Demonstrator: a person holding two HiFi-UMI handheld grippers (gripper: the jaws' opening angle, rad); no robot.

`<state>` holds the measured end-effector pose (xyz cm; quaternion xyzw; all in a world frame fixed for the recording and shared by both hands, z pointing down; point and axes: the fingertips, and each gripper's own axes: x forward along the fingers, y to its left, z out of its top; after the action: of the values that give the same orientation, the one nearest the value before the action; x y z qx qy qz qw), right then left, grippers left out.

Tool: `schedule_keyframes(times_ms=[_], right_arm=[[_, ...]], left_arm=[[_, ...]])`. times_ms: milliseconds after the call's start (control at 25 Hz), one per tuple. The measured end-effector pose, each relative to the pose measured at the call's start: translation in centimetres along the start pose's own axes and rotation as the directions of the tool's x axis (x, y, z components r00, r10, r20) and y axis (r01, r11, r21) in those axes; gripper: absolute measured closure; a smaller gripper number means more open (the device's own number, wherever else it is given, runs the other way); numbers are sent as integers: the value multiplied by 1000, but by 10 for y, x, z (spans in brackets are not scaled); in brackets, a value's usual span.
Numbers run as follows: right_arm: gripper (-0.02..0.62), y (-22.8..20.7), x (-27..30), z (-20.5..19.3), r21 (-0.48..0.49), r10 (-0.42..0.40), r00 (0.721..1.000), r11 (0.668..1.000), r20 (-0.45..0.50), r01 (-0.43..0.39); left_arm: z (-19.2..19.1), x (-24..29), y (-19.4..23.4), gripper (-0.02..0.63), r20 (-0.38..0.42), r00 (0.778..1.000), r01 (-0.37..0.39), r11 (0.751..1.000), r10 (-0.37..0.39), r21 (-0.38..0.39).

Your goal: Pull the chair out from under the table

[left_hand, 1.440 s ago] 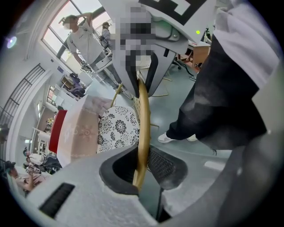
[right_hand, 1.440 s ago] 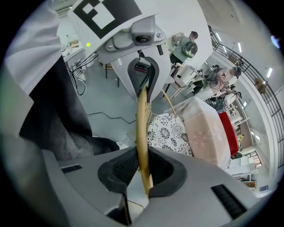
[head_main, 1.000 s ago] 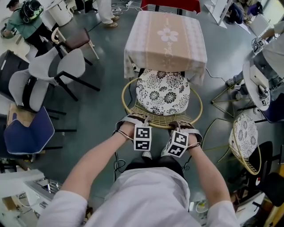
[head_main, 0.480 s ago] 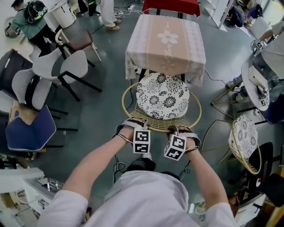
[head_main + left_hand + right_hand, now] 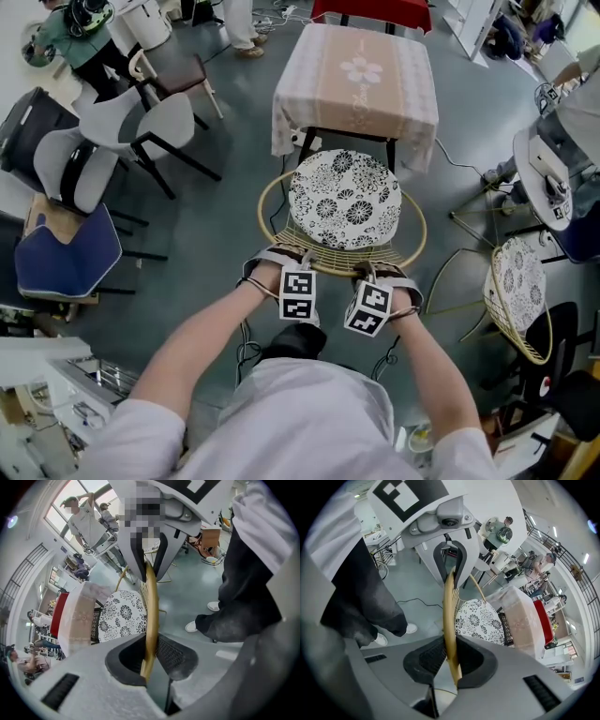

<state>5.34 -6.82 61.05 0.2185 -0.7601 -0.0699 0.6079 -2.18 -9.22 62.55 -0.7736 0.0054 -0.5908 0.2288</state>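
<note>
1. The chair [image 5: 328, 246] stands on the floor just in front of the bench [image 5: 356, 80], its back turned to the person. Its patterned cushion [image 5: 344, 199] is almost wholly in the open, with only the far edge beside the cloth's hem.
2. The left gripper [image 5: 302, 262] has its fingers closed on the chair's rim [image 5: 151, 616]. The golden cane runs straight through the gap with a pad against each side.
3. The right gripper [image 5: 371, 268] grips the same rim a little farther along, and its fingers pinch the cane in the same way.
4. Both grips sit side by side at the middle of the back. That is probably so the pull runs straight toward the person and the chair does not swing to one side.
5. Both grippers point steeply down onto the top of the rim. This lets the fingers straddle the thin cane and haul on it without sliding off.
6. The rim is a round, smooth bar, so a loose hold could roll or slip; two holds share the load.
7. Judging by the cushion's place, the pull looks nearly done, with only a short way left until the seat is fully clear of the bench.
</note>
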Motion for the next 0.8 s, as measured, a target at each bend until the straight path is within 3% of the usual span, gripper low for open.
schedule_keyframes(times_ms=[800], right_arm=[[549,82,-35,-11,-50,10,999,999,37,-8]], left_arm=[[27,-26,-84,545,-32,999,-17,999,15,-51]])
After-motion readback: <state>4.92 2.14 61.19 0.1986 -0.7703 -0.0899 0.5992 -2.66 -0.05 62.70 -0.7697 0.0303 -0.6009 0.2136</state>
